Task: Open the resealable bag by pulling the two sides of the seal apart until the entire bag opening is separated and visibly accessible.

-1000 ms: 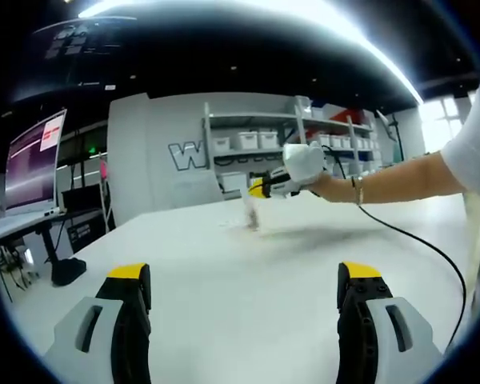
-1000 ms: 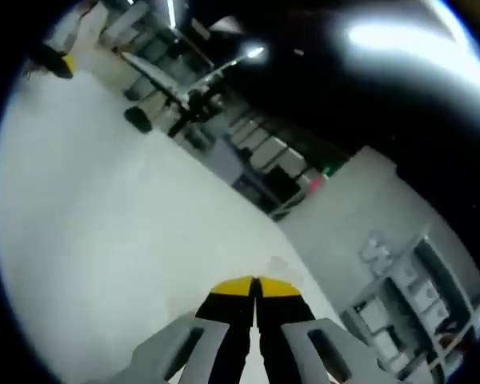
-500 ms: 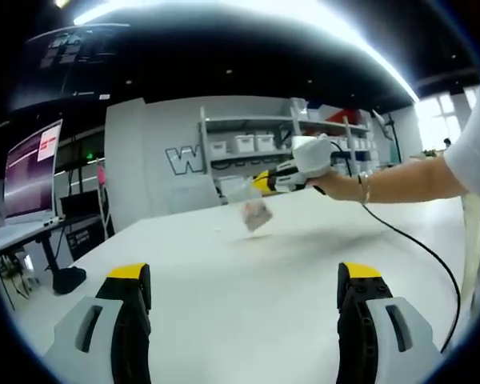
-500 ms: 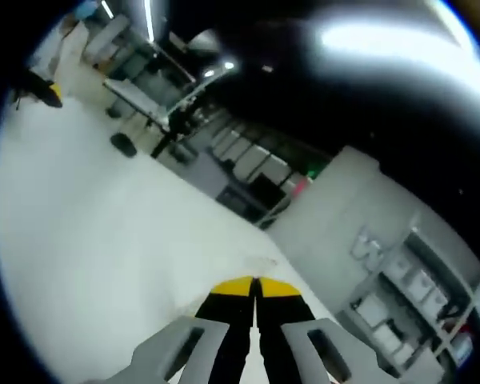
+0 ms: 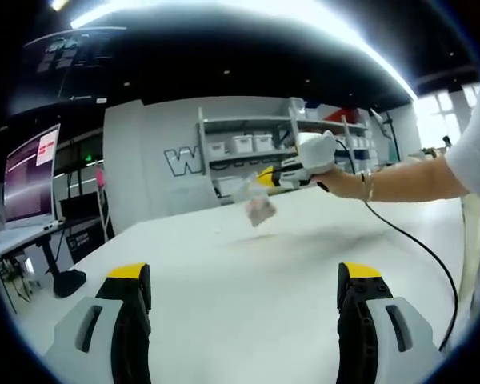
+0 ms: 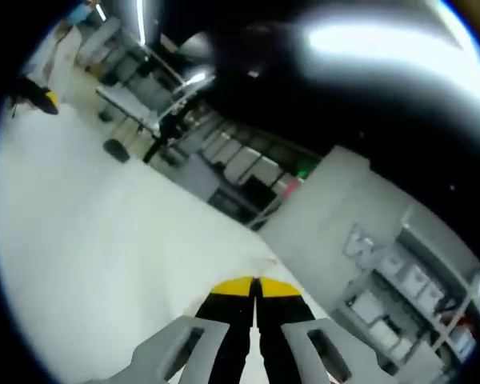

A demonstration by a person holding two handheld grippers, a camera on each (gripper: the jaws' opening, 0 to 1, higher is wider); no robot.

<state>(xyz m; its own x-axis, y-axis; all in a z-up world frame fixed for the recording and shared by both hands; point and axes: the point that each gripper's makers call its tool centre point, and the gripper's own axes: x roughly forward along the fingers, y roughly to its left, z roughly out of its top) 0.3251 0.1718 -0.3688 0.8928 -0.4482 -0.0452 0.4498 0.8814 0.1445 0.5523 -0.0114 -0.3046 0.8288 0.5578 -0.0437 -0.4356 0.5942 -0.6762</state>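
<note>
My right claw (image 5: 264,179) is pinching the resealable bag (image 5: 254,202) by its top edge, dangling it above the table (image 5: 248,280). My left claw (image 5: 246,296) is standing wide, holding nothing. The seal is not yet parted; opening remains.

Across the white table (image 5: 248,296), bare surface stretches from the near edge to the far edge. The bag (image 5: 254,205) hangs above its far middle, pinched in the right gripper (image 5: 266,179), whose black cable (image 5: 420,248) trails over the right side. A monitor (image 5: 30,166) stands beyond the left edge.
</note>
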